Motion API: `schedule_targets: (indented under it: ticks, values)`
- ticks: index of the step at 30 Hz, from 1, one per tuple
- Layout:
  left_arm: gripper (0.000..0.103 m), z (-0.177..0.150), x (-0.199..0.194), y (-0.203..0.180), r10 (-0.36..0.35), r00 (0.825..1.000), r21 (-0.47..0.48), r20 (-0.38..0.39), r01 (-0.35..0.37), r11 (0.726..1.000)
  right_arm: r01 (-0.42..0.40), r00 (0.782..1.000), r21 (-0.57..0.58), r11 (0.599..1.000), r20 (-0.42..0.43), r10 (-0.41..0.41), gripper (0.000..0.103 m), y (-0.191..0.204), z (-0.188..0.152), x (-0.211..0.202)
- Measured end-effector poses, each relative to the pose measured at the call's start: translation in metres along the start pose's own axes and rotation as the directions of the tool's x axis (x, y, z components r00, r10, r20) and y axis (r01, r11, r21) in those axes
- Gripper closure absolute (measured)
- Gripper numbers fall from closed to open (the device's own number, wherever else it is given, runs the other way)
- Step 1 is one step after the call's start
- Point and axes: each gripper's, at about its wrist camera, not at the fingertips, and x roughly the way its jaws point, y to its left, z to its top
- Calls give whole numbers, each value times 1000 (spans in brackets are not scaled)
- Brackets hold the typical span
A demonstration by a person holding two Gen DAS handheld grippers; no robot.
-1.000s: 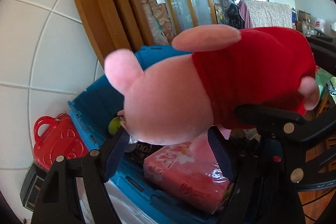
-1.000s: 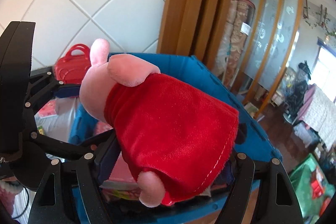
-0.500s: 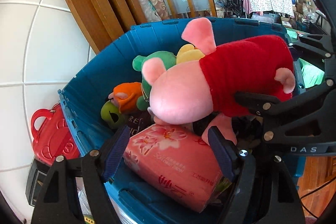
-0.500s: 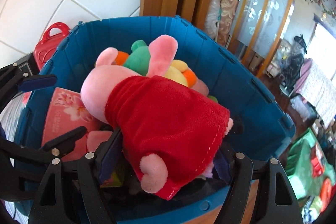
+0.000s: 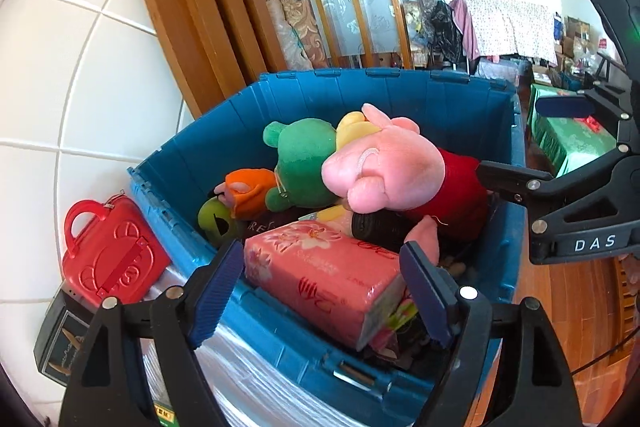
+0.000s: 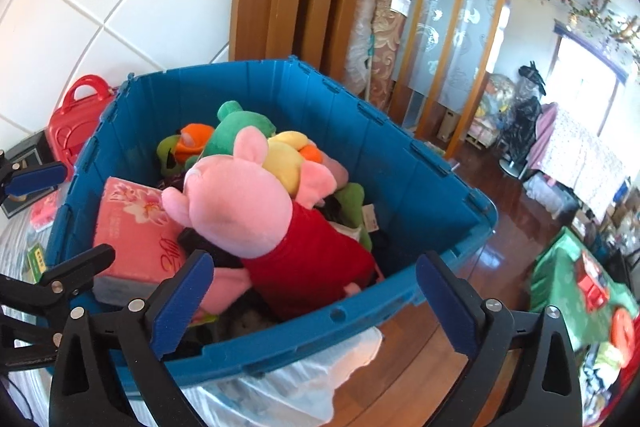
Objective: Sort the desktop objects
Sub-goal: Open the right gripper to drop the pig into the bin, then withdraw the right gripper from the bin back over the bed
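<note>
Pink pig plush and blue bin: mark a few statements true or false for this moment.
1. The pink pig plush lies inside the blue bin. True.
2. The right gripper clamps the pig. False: its jaws are opening, pads clear of it.
3. A red toy case stands outside the bin. True.
4. The pink tissue pack lies on the floor. False: it is in the bin.
5. The left gripper holds nothing. True; its jaws are opening.

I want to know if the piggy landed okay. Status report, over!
Both tools opening, nothing between the fingers. Pig plush lies in the blue bin on the other toys. Nothing in the way.
</note>
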Motion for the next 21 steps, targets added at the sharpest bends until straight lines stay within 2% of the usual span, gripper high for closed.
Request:
schedule_targets:
  ticks: [4,10,15,21]
  values:
    - [21,-16,-23,14,16,1000,-69,14,-15,997,-22,999,4,1000,39,22,0,10,-3,-22]
    - [12,-57,-53,57,123,992,-208,-24,-126,970,-116,985,-68,991,119,124,0,58,3,-58]
    - [12,-102,-68,100,228,968,-311,-103,-249,917,-207,964,-161,965,132,229,0,118,10,-62]
    - [12,-163,-84,154,317,920,-424,-232,-389,818,-320,926,-271,908,112,360,0,190,13,-65]
